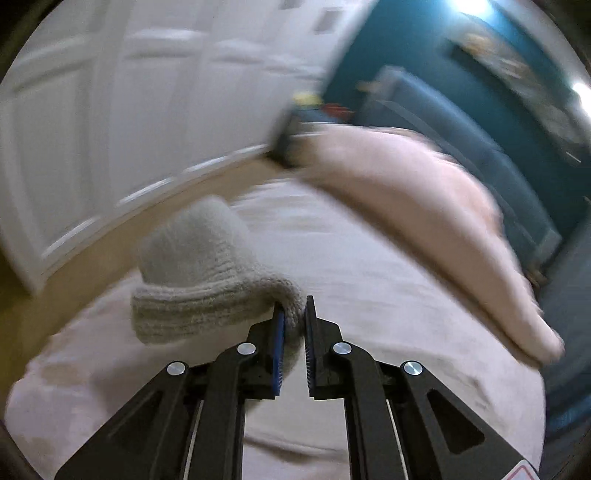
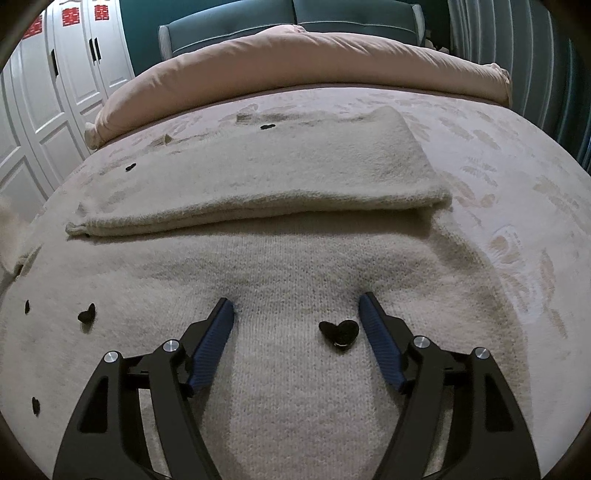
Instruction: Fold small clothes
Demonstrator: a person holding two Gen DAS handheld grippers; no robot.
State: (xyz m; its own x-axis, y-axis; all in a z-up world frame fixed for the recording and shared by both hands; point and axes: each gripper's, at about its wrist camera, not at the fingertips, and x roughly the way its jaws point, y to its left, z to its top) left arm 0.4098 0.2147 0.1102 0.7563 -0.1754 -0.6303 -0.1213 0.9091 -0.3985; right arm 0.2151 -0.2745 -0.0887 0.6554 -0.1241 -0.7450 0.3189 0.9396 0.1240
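A cream knit sweater (image 2: 280, 258) with small black hearts (image 2: 339, 332) lies flat on the bed. One sleeve (image 2: 277, 173) is folded across its far part. My right gripper (image 2: 295, 302) hovers low over the sweater body, open, with a heart patch just inside its right finger and nothing clamped. In the blurred left wrist view, my left gripper (image 1: 293, 314) is shut on the ribbed edge of a knit piece (image 1: 192, 280). That piece hangs lifted above the bedsheet (image 1: 369, 277), draping to the left of the fingers.
A rolled pink duvet (image 2: 295, 55) lies across the far end of the bed, also seen as the duvet (image 1: 424, 199) on the right. White wardrobe doors (image 2: 55, 92) stand to the left. A teal padded headboard (image 2: 295, 18) and teal wall lie beyond.
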